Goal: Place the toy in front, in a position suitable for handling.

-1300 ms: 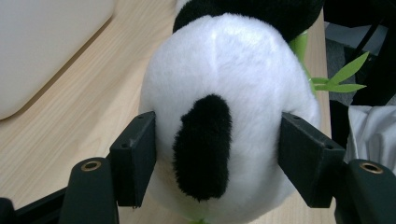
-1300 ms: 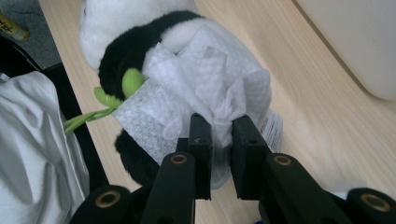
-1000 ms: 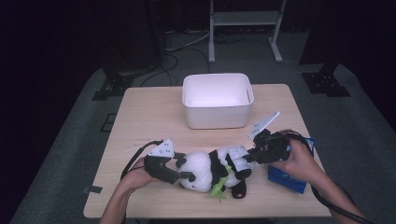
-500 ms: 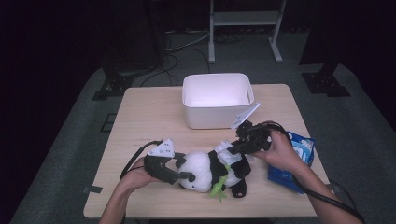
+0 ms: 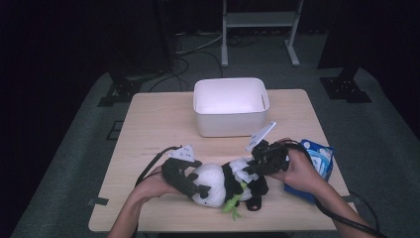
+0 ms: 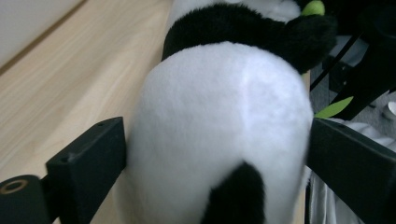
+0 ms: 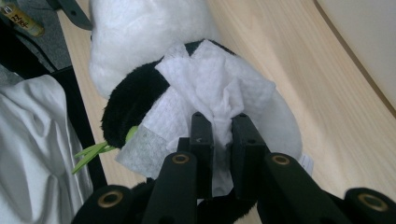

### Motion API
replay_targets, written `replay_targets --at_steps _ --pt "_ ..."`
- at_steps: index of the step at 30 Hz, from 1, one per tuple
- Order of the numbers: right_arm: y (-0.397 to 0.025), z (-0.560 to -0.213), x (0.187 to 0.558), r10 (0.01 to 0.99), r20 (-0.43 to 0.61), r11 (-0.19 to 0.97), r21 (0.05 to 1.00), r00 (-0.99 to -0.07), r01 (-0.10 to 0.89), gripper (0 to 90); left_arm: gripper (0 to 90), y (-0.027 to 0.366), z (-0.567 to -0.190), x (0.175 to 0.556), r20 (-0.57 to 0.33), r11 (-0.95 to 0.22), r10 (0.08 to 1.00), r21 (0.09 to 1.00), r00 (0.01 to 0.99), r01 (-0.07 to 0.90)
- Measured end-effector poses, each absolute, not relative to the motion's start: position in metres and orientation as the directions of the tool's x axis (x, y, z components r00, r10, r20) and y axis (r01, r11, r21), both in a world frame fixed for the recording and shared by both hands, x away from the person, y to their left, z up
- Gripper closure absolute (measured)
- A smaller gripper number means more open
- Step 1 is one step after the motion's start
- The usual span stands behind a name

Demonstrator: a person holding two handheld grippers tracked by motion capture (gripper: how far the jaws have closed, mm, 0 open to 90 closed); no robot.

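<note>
A plush panda (image 5: pixel 223 181) lies on its side near the front edge of the wooden table (image 5: pixel 158 124), below the white bin (image 5: pixel 231 106). The left gripper (image 6: pixel 215 154) clamps the panda's white rump between wide-spread jaws, while the right gripper (image 7: pixel 220 128) pinches a white wipe (image 7: pixel 215 93) against the panda's body, jaws nearly closed

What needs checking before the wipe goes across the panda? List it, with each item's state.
1. Wet wipe pinched in the right gripper: ok, jaws closed on its gathered end.
2. Plush panda braced by the left gripper: ok, a jaw against each side of its white body.
3. Wipe touching the panda: ok, it lies on the black and white fur.
4. Panda resting on the table: ok.
5. Blue wipe pack out of the way: ok, behind the right hand.
6. Wipe damp enough: cannot tell.
</note>
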State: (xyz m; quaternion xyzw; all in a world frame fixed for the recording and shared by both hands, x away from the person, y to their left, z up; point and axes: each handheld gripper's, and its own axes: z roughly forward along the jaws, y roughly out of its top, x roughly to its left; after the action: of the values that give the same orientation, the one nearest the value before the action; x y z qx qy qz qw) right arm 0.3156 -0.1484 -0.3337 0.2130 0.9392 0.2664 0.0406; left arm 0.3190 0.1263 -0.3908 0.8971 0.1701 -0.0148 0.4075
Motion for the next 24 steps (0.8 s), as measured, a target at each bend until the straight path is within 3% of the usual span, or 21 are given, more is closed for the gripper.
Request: replay_targets --at_steps 5,6,7,8,11,15,16,20,24 --pt "-0.151 -0.335 0.312 0.42 0.048 0.759 0.529 -0.906 0.379 80.0 1.4 0.112 -0.396 0.315 -0.085 -0.67 0.259 0.701 0.962 0.243" --pt "-0.153 -0.334 0.315 0.423 0.052 0.753 0.535 -0.905 0.383 79.8 8.0 0.111 -0.397 0.314 -0.068 -0.678 0.253 0.699 0.965 0.227" --pt "-0.153 -0.334 0.315 0.423 0.052 0.753 0.535 -0.905 0.383 79.8 8.0 0.111 -0.395 0.314 -0.056 -0.68 0.25 0.701 0.967 0.216" --pt "-0.154 -0.331 0.317 0.433 0.046 0.746 0.542 -0.9 0.386 79.7 19.2 0.113 -0.393 0.315 -0.036 -0.68 0.259 0.702 0.965 0.209" --pt "-0.155 -0.328 0.32 0.435 0.047 0.743 0.546 -0.899 0.388 79.4 26.0 0.114 -0.393 0.316 -0.001 -0.678 0.257 0.712 0.966 0.181" --pt "-0.154 -0.321 0.331 0.45 0.05 0.743 0.532 -0.892 0.405 78.9 27.6 0.114 -0.391 0.324 0.057 -0.69 0.246 0.712 0.968 0.134" --pt "-0.154 -0.32 0.334 0.454 0.047 0.74 0.535 -0.89 0.407 78.9 27.7 0.113 -0.388 0.33 0.112 -0.7 0.243 0.708 0.964 0.094" --pt "-0.154 -0.316 0.344 0.484 0.023 0.723 0.552 -0.875 0.414 78.7 27.6 0.112 -0.379 0.343 0.196 -0.724 0.232 0.689 0.953 0.035" --pt "-0.154 -0.314 0.35 0.477 0.049 0.717 0.557 -0.878 0.42 78.7 27.4 0.113 -0.378 0.347 0.206 -0.732 0.21 0.681 0.956 0.014"
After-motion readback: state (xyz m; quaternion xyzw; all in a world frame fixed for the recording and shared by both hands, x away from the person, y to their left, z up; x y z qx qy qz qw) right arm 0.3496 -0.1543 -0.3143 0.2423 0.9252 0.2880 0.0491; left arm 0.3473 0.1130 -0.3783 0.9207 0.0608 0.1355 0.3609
